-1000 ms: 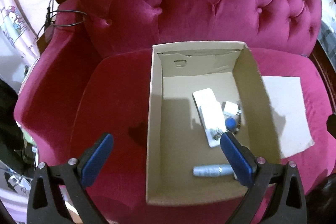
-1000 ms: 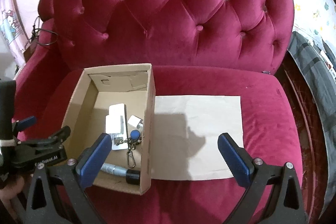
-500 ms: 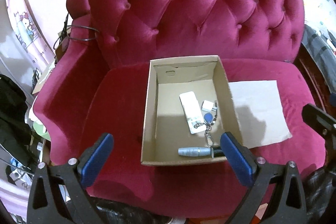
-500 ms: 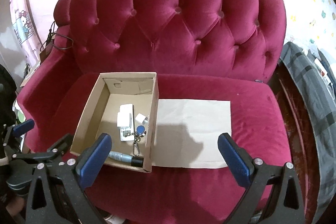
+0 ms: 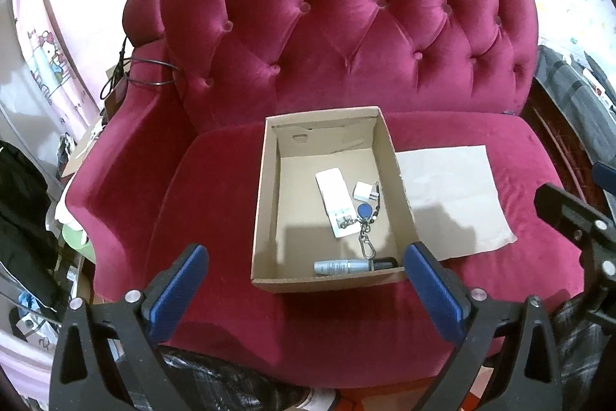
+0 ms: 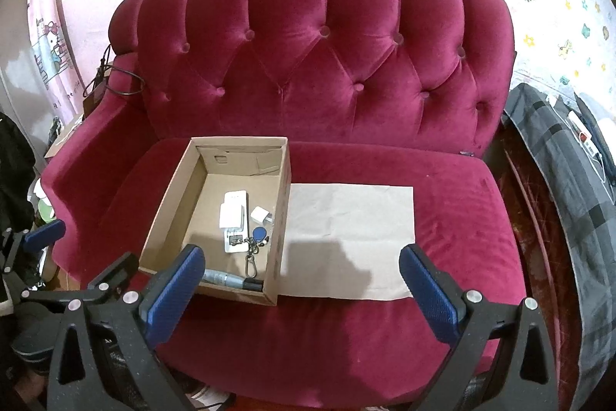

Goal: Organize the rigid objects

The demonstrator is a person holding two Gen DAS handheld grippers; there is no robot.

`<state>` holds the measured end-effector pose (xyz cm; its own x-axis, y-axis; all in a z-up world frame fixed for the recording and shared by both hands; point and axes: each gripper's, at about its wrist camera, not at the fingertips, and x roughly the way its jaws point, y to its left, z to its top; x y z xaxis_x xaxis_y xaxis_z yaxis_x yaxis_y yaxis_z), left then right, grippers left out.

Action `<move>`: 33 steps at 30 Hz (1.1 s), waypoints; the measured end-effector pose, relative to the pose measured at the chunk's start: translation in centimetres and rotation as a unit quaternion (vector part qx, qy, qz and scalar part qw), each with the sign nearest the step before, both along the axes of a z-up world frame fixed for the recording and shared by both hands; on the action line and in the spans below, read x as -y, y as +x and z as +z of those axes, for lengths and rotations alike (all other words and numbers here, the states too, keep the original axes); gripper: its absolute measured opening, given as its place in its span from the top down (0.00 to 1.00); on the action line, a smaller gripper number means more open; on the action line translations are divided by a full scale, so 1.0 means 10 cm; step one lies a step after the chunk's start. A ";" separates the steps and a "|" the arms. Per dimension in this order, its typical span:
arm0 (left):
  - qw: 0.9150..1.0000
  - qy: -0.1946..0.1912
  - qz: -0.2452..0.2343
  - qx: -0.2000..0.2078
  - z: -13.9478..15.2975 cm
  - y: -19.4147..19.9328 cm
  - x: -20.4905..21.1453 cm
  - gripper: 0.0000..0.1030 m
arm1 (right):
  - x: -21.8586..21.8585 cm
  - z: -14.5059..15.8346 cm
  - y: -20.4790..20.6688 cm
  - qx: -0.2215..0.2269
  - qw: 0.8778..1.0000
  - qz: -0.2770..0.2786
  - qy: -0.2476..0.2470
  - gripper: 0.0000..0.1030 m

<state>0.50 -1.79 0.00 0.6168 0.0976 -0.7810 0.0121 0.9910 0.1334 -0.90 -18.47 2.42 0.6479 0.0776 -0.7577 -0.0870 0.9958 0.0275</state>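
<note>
An open cardboard box sits on the seat of a red tufted sofa. Inside lie a white flat device, a small white charger cube, a blue key fob on a chain with a clip, and a grey-and-black cylinder along the near wall. My left gripper hangs open in front of the sofa, empty. My right gripper is open too, empty, over the seat's front edge.
A sheet of brown paper lies flat on the seat right of the box. A black cable rests on the left armrest. Dark clothing and clutter stand to the left, a grey plaid cloth to the right.
Both grippers have pulled back and up from the box, so the whole sofa now shows. The things in the box have not moved. Both stay open.
</note>
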 end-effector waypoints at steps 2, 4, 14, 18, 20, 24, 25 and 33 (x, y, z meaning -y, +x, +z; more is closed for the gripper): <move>1.000 0.001 -0.001 0.000 0.00 -0.01 0.00 0.00 | -0.01 0.00 0.00 0.000 1.000 -0.001 0.001 0.00; 1.000 0.002 -0.001 -0.001 -0.01 -0.01 0.01 0.00 | 0.00 -0.01 -0.01 -0.001 1.000 -0.002 0.001 0.00; 1.000 0.005 -0.009 -0.004 -0.01 -0.03 0.06 0.00 | 0.05 0.01 -0.01 -0.001 1.000 -0.002 0.007 0.00; 1.000 0.007 -0.010 -0.003 -0.01 -0.02 0.08 0.00 | 0.05 0.02 -0.02 -0.002 1.000 -0.003 0.009 0.00; 1.000 0.007 -0.010 -0.003 -0.01 -0.02 0.08 0.00 | 0.05 0.01 -0.01 -0.002 1.000 -0.003 0.009 0.00; 1.000 0.006 -0.011 -0.004 -0.02 -0.03 0.09 0.00 | 0.05 0.00 -0.02 -0.003 1.000 -0.004 0.010 0.00; 1.000 0.006 -0.012 -0.004 -0.02 -0.03 0.10 0.00 | 0.06 0.00 -0.02 -0.002 1.000 -0.004 0.011 0.00; 1.000 0.007 -0.012 -0.006 -0.03 -0.02 0.10 0.00 | 0.07 -0.01 -0.02 -0.002 1.000 -0.004 0.012 0.00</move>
<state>0.26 -2.82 -0.27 0.6095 0.0942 -0.7872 0.0374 0.9884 0.1472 -1.13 -19.14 2.36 0.6451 0.0905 -0.7587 -0.0783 0.9956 0.0521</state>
